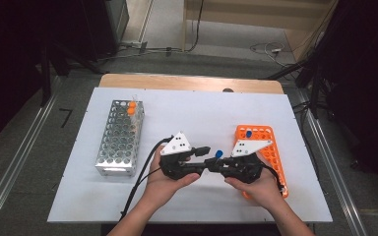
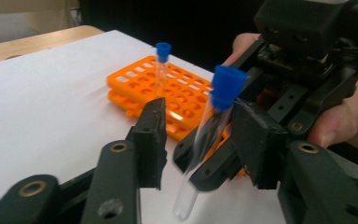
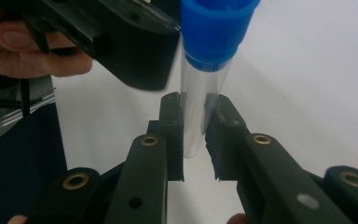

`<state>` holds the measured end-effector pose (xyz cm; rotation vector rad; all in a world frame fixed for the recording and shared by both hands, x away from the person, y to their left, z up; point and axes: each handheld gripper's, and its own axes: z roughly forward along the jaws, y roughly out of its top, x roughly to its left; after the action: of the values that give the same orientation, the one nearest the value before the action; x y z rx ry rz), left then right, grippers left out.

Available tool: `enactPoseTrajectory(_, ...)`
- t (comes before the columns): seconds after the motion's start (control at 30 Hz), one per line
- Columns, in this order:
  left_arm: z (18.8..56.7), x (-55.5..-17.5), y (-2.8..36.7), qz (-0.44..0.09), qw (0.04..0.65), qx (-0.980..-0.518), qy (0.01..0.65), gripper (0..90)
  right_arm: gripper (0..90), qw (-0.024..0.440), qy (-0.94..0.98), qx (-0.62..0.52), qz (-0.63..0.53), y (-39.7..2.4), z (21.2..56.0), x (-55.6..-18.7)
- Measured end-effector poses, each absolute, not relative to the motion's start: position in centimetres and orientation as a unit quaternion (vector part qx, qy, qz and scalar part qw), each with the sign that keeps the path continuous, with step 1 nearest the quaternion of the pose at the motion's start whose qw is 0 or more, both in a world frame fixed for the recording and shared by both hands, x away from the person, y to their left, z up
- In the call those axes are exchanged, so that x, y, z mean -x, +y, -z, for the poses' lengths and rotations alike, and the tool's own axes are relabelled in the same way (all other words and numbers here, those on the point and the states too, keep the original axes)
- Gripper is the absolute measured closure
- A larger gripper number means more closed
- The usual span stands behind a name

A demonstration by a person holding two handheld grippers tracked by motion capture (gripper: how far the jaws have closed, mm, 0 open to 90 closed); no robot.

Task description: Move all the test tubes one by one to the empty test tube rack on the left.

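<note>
Right gripper (image 3: pixel 195 135) clamps the blue-capped tube (image 3: pixel 200 107) at frame centre — left gripper (image 2: pixel 200 140) jaws part-open around it, not gripping.

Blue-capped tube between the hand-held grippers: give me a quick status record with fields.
held item: clear blue-capped tube
right hand-held gripper: shut on the tube's lower part
left hand-held gripper: jaws either side of the tube, contact unclear
orange rack: one blue-capped tube standing
metal rack: orange-capped tubes at far end
surface: white table
</note>
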<state>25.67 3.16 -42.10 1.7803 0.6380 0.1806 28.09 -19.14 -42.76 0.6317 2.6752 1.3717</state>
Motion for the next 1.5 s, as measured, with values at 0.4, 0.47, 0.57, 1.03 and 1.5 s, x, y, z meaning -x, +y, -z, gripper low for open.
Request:
enactPoseTrajectory(0.4,42.5,-25.5,2.5,-0.084,0.578,-0.771,0.253,74.3,74.7,0.024,0.875,-0.195,-0.442,-18.4,42.9,-27.7)
enactPoseTrajectory(0.47,42.5,-25.6,2.6,-0.087,0.579,-0.769,0.254,75.9,74.7,0.021,0.874,-0.197,-0.443,-18.4,42.9,-27.8)
enactPoseTrajectory(0.57,42.4,-25.6,2.7,-0.092,0.578,-0.771,0.252,76.9,74.6,0.021,0.874,-0.198,-0.444,-18.5,42.9,-27.8)
enactPoseTrajectory(1.03,41.6,-25.9,5.3,-0.112,0.594,-0.748,0.276,77.2,38.6,0.055,0.856,-0.188,-0.479,-20.1,42.2,-28.0)
enactPoseTrajectory(1.5,40.9,-26.8,9.8,-0.152,0.597,-0.722,0.315,77.2,2.3,0.073,0.835,-0.221,-0.498,-24.1,41.8,-29.4)
